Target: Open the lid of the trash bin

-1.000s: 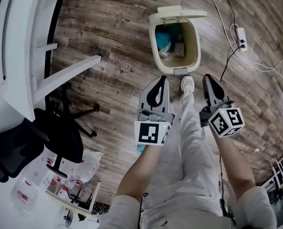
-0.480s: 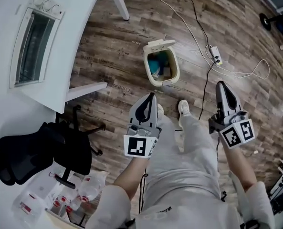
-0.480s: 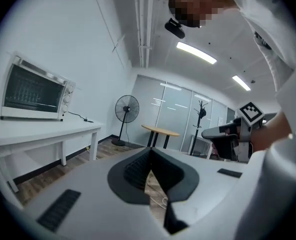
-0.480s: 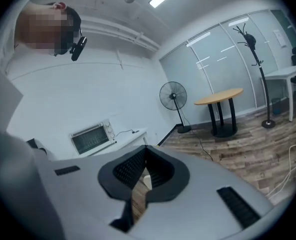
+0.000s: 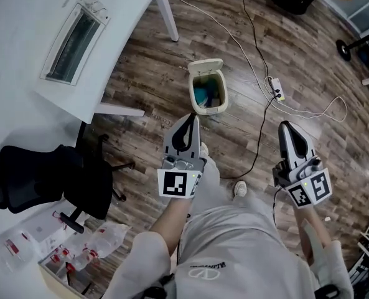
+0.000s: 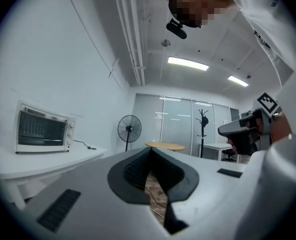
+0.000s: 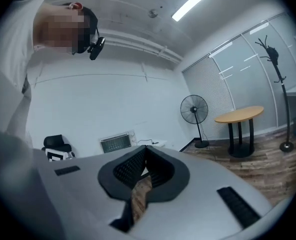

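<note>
The cream trash bin [image 5: 208, 95] stands on the wood floor ahead of me, its lid [image 5: 206, 65] tipped up and back. Blue and brown rubbish shows inside. My left gripper [image 5: 191, 118] is held in the air short of the bin, jaws closed together and empty. My right gripper [image 5: 284, 128] hangs farther right, away from the bin, also shut and empty. Both gripper views look level across the room, not at the bin: the left gripper [image 6: 150, 152] and right gripper [image 7: 145, 149] each show pads meeting at the tip.
A white table [image 5: 22, 48] with a toaster oven [image 5: 76, 34] fills the upper left. A black office chair [image 5: 47, 182] stands at my left. Cables and a power strip [image 5: 275, 89] lie right of the bin. A fan [image 6: 129, 129] and a round table [image 7: 239, 115] stand farther off.
I have moved back from the bin, so it looks smaller and farther. The shoe that was at its front is now well behind it. The lid stays up.
</note>
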`<state>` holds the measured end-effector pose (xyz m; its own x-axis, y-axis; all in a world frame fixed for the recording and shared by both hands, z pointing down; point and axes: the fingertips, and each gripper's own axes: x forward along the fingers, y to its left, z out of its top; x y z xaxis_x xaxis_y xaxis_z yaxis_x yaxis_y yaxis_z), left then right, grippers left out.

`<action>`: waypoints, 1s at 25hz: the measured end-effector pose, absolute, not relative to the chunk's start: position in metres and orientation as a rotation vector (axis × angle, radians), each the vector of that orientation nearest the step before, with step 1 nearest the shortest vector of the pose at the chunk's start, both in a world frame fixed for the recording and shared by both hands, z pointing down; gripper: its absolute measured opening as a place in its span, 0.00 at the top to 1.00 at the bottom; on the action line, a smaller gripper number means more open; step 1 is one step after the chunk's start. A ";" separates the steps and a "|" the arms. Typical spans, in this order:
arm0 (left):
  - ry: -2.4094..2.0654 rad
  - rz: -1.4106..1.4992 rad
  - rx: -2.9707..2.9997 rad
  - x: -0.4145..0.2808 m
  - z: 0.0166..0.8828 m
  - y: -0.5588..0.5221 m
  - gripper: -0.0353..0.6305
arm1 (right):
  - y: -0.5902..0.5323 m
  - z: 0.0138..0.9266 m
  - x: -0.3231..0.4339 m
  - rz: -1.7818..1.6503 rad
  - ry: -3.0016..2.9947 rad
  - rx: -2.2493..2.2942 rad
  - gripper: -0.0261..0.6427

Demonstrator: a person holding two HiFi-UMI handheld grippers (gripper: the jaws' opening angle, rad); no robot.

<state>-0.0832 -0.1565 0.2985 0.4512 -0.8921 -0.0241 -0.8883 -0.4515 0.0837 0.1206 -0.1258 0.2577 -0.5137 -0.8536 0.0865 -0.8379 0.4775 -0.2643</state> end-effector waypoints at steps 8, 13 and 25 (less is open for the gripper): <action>-1.854 -0.173 2.644 -0.023 0.230 -0.028 0.94 | -0.004 0.230 0.213 -0.381 2.603 -1.411 0.94; -1.923 -0.180 2.604 0.006 0.204 0.063 0.94 | 0.068 0.215 0.248 -0.379 2.618 -1.347 0.94; -2.013 -0.143 2.577 0.020 0.183 0.176 0.94 | 0.149 0.207 0.262 -0.405 2.631 -1.247 0.94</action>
<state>0.0202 0.1761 0.1829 0.2431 -0.9585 -0.1492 -0.9699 -0.2382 -0.0503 0.2623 0.1490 0.2074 -0.6235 -0.7792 -0.0639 -0.7239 0.6063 -0.3292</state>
